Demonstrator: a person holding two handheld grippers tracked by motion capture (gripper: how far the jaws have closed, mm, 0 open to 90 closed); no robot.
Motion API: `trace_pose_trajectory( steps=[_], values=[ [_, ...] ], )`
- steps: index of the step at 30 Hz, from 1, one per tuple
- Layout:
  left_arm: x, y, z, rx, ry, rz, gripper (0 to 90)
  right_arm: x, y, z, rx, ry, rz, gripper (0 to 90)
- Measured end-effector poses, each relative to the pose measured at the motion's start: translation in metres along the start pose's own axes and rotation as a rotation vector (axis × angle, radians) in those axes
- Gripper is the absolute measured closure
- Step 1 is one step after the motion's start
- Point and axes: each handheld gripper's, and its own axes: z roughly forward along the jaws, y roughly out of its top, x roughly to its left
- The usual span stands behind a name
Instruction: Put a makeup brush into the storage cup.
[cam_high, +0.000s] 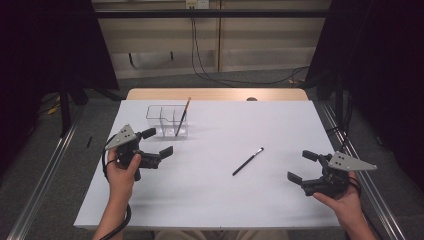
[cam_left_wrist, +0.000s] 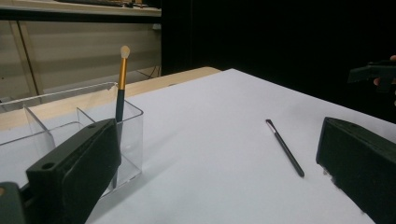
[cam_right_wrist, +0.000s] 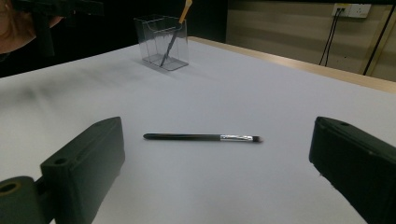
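Note:
A thin black makeup brush (cam_high: 248, 161) (cam_left_wrist: 285, 148) (cam_right_wrist: 201, 137) lies flat on the white table mat (cam_high: 215, 190), right of centre. A clear plastic organiser (cam_high: 167, 120) (cam_left_wrist: 70, 135) (cam_right_wrist: 161, 42) stands at the back left, and a gold-handled brush (cam_high: 182, 116) (cam_left_wrist: 121, 79) (cam_right_wrist: 177, 30) leans upright in its right compartment. My left gripper (cam_high: 161, 142) (cam_left_wrist: 219, 177) hovers open just in front of the organiser, empty. My right gripper (cam_high: 302, 166) (cam_right_wrist: 215, 177) is open near the right edge, jaws facing the black brush, nothing between them.
A wooden table edge (cam_high: 215, 94) shows behind the mat. Cables (cam_high: 210, 75) run across the floor and wall at the back. Metal rails (cam_high: 45, 170) flank the table on both sides.

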Motion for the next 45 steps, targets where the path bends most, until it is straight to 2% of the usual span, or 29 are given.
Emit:
trace_pose_trajectory(
  steps=[19,30,45],
  values=[
    [0.003,-0.010,-0.027,0.001,0.027,0.011,0.0,0.002,0.000,0.001,0.003,0.002,-0.003,3.0],
    [0.004,-0.015,-0.040,-0.005,0.045,0.002,0.0,0.002,0.000,0.002,0.003,0.001,-0.005,3.0],
    [0.002,-0.023,-0.056,0.020,0.063,0.012,0.0,0.003,0.000,0.003,0.009,0.001,-0.004,3.0]
  ],
)
